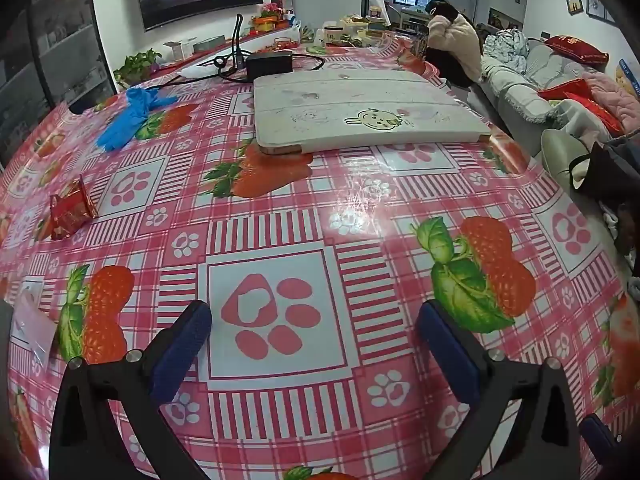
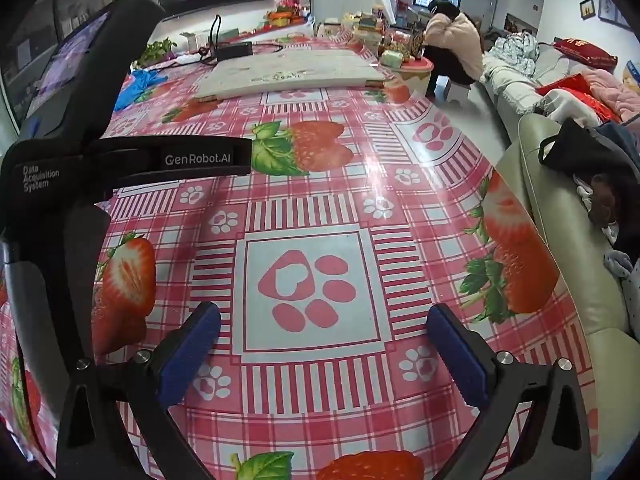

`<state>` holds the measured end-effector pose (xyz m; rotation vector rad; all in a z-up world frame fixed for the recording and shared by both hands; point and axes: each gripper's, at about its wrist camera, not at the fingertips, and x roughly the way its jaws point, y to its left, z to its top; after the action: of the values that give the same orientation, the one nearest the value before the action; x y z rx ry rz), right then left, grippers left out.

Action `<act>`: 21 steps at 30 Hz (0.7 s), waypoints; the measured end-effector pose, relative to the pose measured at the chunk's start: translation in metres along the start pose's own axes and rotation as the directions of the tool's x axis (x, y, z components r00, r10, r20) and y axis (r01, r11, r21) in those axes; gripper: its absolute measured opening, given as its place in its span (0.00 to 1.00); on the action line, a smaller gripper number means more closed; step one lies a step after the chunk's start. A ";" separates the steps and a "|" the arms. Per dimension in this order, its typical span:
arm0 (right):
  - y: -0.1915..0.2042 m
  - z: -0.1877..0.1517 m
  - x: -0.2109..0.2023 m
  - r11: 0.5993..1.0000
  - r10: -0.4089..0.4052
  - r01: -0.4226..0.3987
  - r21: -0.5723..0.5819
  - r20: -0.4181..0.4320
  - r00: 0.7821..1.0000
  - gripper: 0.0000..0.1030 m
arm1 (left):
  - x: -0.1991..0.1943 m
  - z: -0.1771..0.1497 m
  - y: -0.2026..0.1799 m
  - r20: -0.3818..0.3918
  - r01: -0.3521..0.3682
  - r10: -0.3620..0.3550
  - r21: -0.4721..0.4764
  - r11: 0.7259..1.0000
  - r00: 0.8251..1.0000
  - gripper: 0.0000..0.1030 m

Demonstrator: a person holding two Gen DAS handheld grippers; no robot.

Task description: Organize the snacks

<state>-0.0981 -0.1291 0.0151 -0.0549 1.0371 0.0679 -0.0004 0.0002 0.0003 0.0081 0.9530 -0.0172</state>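
So in the left wrist view the left gripper [image 1: 314, 328] hangs over a table [image 1: 280, 216] covered in a pink plaid oilcloth with strawberries and paw prints, blue-padded jaws spread wide with nothing between them, just a big paw print. Stuff around: a white folded board [image 1: 360, 116] with a little bunny doodle lies further up the table, a black box [image 1: 269, 63] with cables behind it, a blue glove [image 1: 128, 118] off to the upper left, and a clear wrapper [image 1: 34, 328] at the left edge beside the left finger. The only snack-looking thing I can spot is a red shiny packet [image 1: 72, 212] way over on the left, well apart from the jaws and outside their line. A person in a pale fluffy jacket [image 1: 454, 38] sits hunched at the far end, sofa [image 1: 520, 80] piled with clothes on the right. Right wrist view: the right gripper [image 2: 324, 328] is also wide open and empty over another paw print, nothing blocking it. The left gripper's black body [image 2: 128, 160] fills the left side, just beside it. The white board sits further up, grey-green sofa arm [image 2: 560, 240] close on the right. Can't see the red packet from here.
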 end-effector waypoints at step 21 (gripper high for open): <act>0.001 -0.011 -0.016 1.000 -0.017 0.016 0.006 0.067 0.998 1.00 | 0.000 0.000 0.000 0.007 0.002 -0.002 -0.001 1.000 1.000 1.00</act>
<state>-0.1158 -0.1293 0.0229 -0.0556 0.9698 0.0514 -0.0006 0.0003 0.0004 0.0063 0.9462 -0.0183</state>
